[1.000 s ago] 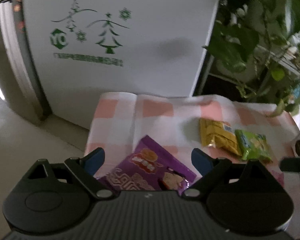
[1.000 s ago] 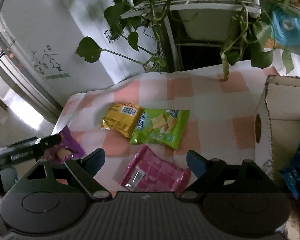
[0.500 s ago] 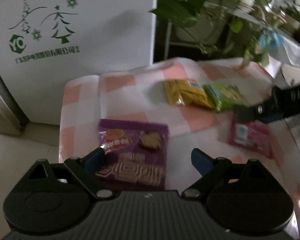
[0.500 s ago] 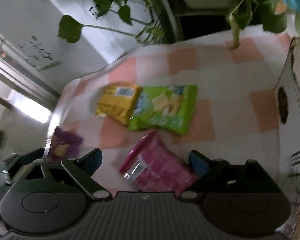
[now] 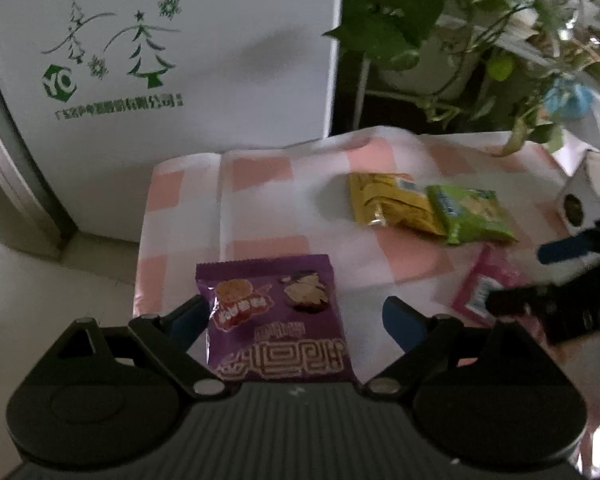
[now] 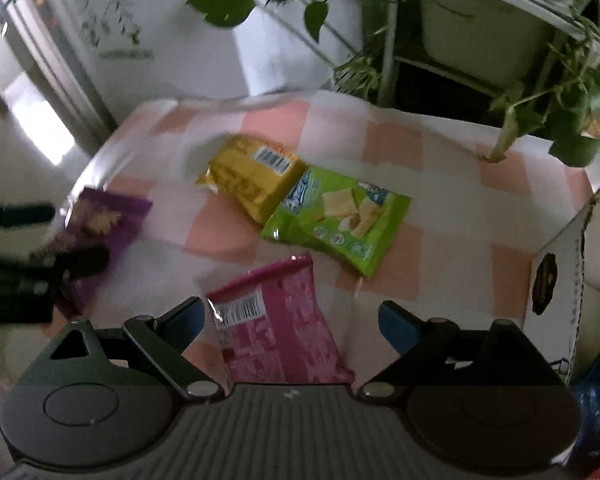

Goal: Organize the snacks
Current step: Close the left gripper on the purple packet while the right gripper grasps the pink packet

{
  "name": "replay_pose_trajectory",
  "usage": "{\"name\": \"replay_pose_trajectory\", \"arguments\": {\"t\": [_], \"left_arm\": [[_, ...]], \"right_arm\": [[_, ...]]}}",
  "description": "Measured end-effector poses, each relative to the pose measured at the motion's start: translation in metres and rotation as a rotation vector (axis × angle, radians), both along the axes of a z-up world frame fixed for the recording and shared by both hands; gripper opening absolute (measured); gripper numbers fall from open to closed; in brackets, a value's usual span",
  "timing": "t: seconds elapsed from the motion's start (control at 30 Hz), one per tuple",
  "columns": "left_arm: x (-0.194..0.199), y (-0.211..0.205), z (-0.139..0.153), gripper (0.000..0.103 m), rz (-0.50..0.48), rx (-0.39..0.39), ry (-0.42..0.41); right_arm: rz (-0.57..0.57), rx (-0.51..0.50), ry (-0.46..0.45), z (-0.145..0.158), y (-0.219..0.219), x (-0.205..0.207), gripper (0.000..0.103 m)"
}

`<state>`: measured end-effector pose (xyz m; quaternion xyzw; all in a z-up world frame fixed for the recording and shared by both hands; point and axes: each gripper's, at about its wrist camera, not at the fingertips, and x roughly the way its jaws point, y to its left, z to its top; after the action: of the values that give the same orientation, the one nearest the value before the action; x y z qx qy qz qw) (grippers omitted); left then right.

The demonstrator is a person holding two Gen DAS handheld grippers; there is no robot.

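A purple snack bag point(image 5: 276, 316) lies flat on the pink-checked tablecloth point(image 5: 260, 172), between the fingers of my open left gripper point(image 5: 296, 316). A pink snack bag point(image 6: 276, 328) lies between the fingers of my open right gripper point(image 6: 290, 316). A yellow bag point(image 6: 252, 180) and a green bag point(image 6: 340, 220) lie side by side further back on the table. The purple bag point(image 6: 100, 224) and the left gripper point(image 6: 32, 264) show at the left of the right wrist view. The right gripper point(image 5: 560, 280) shows over the pink bag point(image 5: 484, 292) in the left wrist view.
A cardboard box point(image 6: 560, 276) stands at the table's right edge with blue packets point(image 6: 596, 396) inside. A white appliance point(image 5: 180, 60) with green tree prints stands behind the table. Potted plants on a rack point(image 6: 460, 40) hang over the far side.
Both grippers have swung and settled over their bags: the left squarely over the purple bag, the right closer over the pink bag. No bag has been gripped.
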<state>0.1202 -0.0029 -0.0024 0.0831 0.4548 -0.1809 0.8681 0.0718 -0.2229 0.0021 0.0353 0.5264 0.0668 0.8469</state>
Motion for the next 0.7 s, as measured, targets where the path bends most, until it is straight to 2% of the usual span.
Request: {"name": "replay_pose_trajectory", "arguments": {"t": [0.13,0.23,0.27,0.4,0.7], "left_arm": [[0.009,-0.006,-0.015,0.094,0.012,0.031,0.066],[0.009,-0.011,-0.024,0.097,-0.007,0.093,0.063],[0.008,-0.011,-0.026,0.101,-0.009,0.099,0.065],[0.013,-0.004,-0.030,0.103,0.022,0.046,0.110],[0.008,-0.003,-0.031,0.103,0.025,0.040,0.085]], "right_arm": [[0.061,-0.046,0.016,-0.008,0.005,-0.001,0.097],[0.082,-0.085,0.018,-0.014,0.011,0.000,0.097],[0.086,-0.095,0.018,-0.016,0.013,0.001,0.097],[0.087,-0.106,0.006,-0.019,0.017,0.001,0.101],[0.071,-0.100,-0.005,-0.021,0.015,0.001,0.103]]}}
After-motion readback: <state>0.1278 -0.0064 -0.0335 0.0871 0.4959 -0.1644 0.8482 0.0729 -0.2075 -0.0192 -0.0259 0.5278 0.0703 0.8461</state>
